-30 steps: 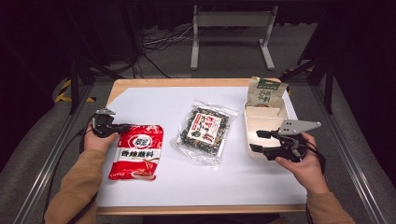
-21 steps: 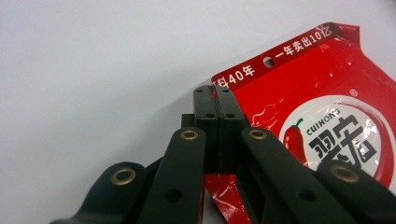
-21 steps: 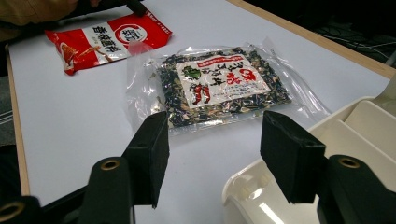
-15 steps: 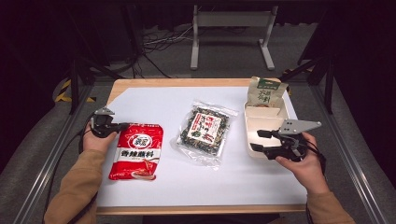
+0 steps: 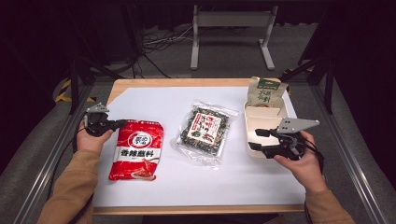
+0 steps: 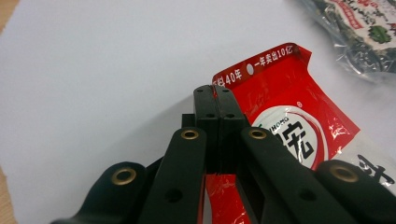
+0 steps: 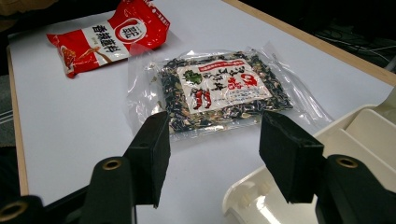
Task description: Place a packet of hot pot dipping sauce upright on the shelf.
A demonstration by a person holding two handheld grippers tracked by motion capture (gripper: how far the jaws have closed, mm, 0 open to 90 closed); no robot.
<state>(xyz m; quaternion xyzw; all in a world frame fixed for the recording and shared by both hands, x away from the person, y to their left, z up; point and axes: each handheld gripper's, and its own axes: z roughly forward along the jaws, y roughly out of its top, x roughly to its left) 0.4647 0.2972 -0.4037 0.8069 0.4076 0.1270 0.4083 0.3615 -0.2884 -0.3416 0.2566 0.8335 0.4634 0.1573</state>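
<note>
A red snack packet [image 5: 137, 149] lies on the white sheet at the left. My left gripper [image 5: 119, 123] is shut on its top left corner, and in the left gripper view the jaws [image 6: 215, 95] are pressed together with the red packet [image 6: 289, 116] running under and beside them. A clear packet of dark dried food [image 5: 204, 130] lies mid-table. At the right, my right gripper [image 5: 254, 139] hangs open over the near left corner of a white tray [image 5: 254, 116]. It points toward the clear packet [image 7: 219, 88], with nothing between its fingers [image 7: 152, 154].
A beige and green pouch [image 5: 266, 92] stands at the far end of the tray. The tray [image 7: 364, 135] has dividers inside. The wooden table edge [image 5: 187, 83] frames the white sheet. Metal rails run along both sides of the table.
My left gripper has risen a little at the red packet's top corner, lifting that edge. The right gripper has stayed where it was.
</note>
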